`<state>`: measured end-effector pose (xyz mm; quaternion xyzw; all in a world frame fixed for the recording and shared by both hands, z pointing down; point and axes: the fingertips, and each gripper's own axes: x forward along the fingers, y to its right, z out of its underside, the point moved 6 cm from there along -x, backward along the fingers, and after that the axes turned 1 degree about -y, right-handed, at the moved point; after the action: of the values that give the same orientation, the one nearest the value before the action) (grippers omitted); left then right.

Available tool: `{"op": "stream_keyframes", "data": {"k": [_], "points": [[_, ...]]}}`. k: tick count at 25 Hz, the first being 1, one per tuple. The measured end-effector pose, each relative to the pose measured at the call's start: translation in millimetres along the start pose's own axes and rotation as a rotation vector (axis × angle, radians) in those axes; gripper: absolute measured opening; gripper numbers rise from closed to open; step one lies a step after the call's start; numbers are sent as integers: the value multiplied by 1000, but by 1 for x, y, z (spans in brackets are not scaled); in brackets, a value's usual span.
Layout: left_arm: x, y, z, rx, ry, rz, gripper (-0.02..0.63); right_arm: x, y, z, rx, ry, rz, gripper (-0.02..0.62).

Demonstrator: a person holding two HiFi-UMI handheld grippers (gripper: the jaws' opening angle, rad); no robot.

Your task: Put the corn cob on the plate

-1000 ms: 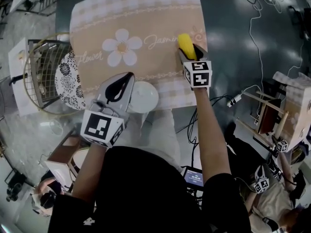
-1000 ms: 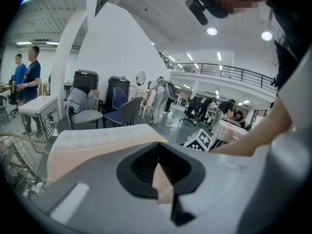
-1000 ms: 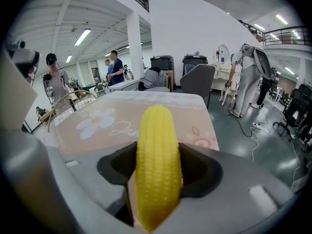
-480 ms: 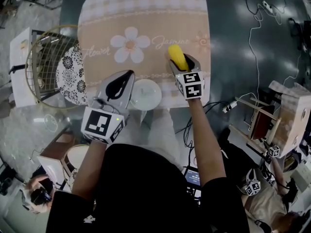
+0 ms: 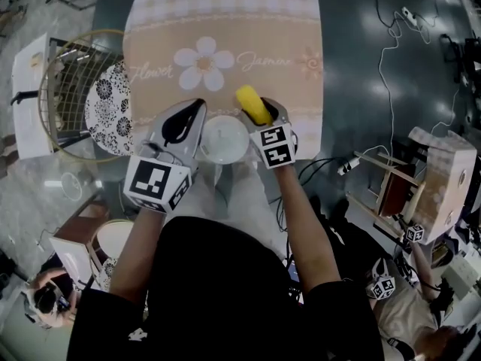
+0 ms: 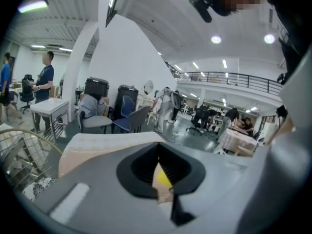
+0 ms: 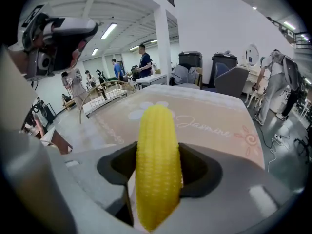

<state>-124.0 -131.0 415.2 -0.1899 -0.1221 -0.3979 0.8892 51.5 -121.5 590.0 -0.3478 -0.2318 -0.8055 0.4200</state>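
One table fills the middle of the head view, draped in a beige cloth [image 5: 225,21] with a checked border, a single white daisy print and cursive lettering; around it lies a dark, glossy floor [image 5: 361,74] crossed by a thin white cable [image 5: 391,43]. The gripper views show a large bright hall with white pillars, ceiling lights, office chairs and a few people standing far off. One round white plate [image 5: 223,138], smooth and plain, sits at the table's near edge, between two grey grippers. The right gripper [image 5: 257,110] pinches the one corn cob [image 7: 157,150], a yellow, knobbly, tapered cylinder, between its black pads; the cob points away along the jaws and hangs over the cloth just beside the plate's right rim, not on it. The left gripper [image 5: 197,105] hovers at the plate's left rim, its jaws pressed together at the tips with nothing between them. Off the table's left edge stands one round gold wire basket [image 5: 52,89] beside one black-and-white patterned dish [image 5: 105,111].
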Motion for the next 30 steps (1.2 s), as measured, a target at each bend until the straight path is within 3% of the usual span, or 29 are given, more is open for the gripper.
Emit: {"op": "stream_keyframes", "data": {"k": [12, 30], "points": [[-27, -9, 11, -17, 10, -39, 6, 2, -74, 14, -110, -41, -110, 252], [-45, -16, 18, 28, -9, -50, 6, 20, -112, 40, -181, -128, -169, 252]]}}
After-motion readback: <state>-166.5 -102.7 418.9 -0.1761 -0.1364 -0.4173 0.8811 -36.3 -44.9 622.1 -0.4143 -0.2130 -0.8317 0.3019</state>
